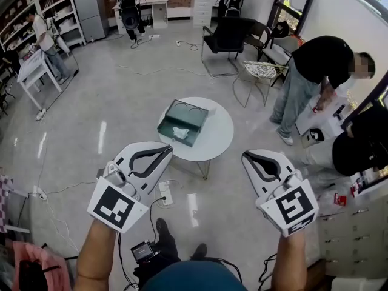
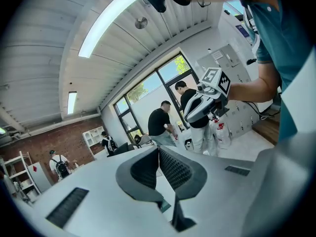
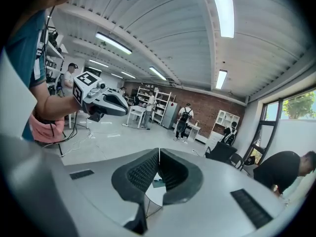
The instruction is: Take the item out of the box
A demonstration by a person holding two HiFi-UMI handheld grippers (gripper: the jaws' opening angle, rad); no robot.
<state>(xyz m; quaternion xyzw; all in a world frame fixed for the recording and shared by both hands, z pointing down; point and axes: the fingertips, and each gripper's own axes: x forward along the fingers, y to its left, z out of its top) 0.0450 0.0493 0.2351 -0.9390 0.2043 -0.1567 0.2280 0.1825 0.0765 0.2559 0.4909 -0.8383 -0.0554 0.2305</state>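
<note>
Left gripper and right gripper, jaws closed and empty, point toward the far table; box lies open, exposing item.

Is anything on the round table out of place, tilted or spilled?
Nothing stands out. The green box lies open on the round table, close to its left edge in the head view, with a white item inside. Nothing is spilled around it.
</note>
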